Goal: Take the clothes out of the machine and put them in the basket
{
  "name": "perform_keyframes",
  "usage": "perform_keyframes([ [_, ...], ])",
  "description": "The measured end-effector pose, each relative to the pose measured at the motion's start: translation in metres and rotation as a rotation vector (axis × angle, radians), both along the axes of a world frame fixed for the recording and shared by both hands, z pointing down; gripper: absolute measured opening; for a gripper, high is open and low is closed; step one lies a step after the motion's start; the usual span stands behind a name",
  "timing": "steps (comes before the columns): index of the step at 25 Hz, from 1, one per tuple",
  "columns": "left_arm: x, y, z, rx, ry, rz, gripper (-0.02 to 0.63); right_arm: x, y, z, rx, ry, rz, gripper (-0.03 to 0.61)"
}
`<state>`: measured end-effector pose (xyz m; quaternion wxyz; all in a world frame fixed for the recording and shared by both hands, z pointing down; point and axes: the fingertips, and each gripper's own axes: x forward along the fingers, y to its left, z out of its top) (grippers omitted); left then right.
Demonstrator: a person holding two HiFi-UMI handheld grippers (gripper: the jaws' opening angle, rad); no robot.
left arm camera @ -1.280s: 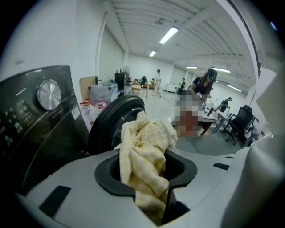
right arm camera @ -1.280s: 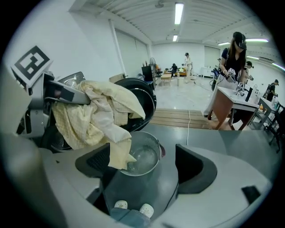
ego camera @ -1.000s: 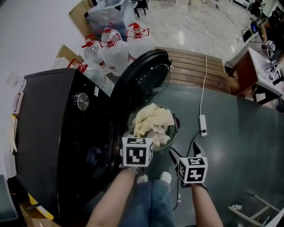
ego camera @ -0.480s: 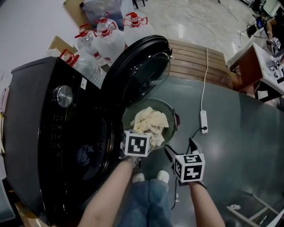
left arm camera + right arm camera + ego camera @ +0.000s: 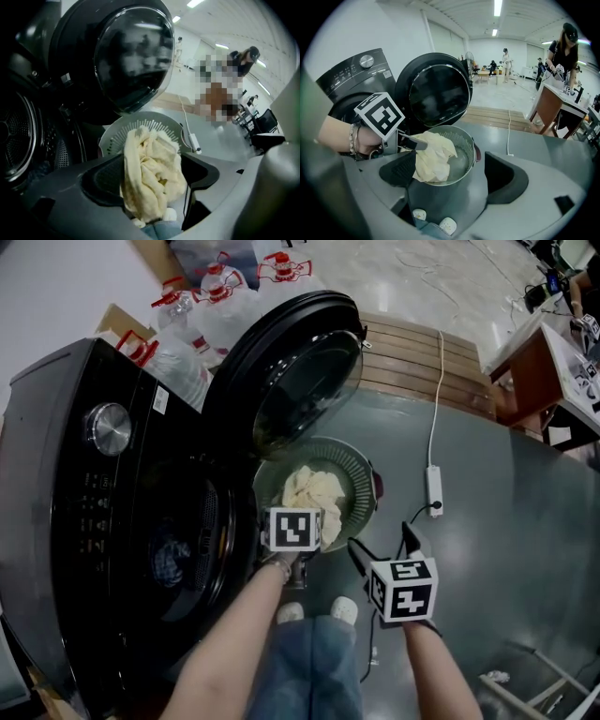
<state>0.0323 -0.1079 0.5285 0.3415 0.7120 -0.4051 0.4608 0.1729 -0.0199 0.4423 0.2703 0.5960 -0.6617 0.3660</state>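
While cream cloth [image 5: 312, 495] lies in basket [image 5: 354, 463], left tongs [image 5: 152, 183] just opening around it; right tongs [image 5: 381, 540] wide, empty.

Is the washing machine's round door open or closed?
Open. The door is swung wide off the machine, and you can see into its drum.

We see round black glass door [image 5: 300, 371] overhanging grey slotted basket [image 5: 364, 479]; grey floor [image 5: 506, 521] to its right free bar white power strip [image 5: 434, 491].
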Motion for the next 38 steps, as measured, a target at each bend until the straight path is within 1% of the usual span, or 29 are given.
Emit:
perform_keyframes([
  [1,-0.001,0.002,0.001,-0.007,0.013,-0.025,0.398,0.0,0.001,0.001,0.0,-0.003,0.004,0.46],
  [3,-0.004,0.003,0.003,-0.007,0.024,-0.053,0.457,-0.001,0.005,0.003,-0.006,-0.005,0.007,0.46],
  [5,-0.009,0.004,0.004,0.0,0.012,-0.055,0.489,-0.001,0.009,0.006,-0.014,-0.004,0.005,0.46],
  [6,-0.012,0.005,0.005,0.001,0.003,-0.054,0.495,-0.002,0.012,0.007,-0.018,-0.004,0.005,0.46],
  [8,-0.019,0.007,0.006,0.005,-0.012,-0.05,0.497,-0.003,0.017,0.011,-0.024,-0.004,0.004,0.46],
  [11,-0.024,0.009,0.009,0.021,0.0,-0.05,0.497,-0.005,0.022,0.017,-0.03,0.001,0.003,0.46],
  [15,-0.046,0.016,0.012,0.039,-0.041,-0.07,0.497,-0.01,0.028,0.026,-0.038,0.001,0.006,0.46],
  [17,-0.053,0.018,0.013,0.048,-0.031,-0.078,0.497,-0.015,0.031,0.029,-0.043,-0.001,0.006,0.46],
  [24,-0.095,0.032,0.023,0.069,-0.1,-0.072,0.497,-0.046,0.037,0.051,-0.057,-0.018,-0.023,0.46],
  [30,-0.126,0.059,0.048,0.024,-0.145,-0.05,0.497,-0.079,0.04,0.082,-0.091,-0.037,-0.067,0.46],
  [35,-0.158,0.064,0.051,0.052,-0.173,-0.053,0.497,-0.097,0.039,0.107,-0.114,-0.036,-0.078,0.46],
  [38,-0.187,0.062,0.045,0.084,-0.215,-0.063,0.497,-0.109,0.047,0.121,-0.133,-0.043,-0.091,0.46],
])
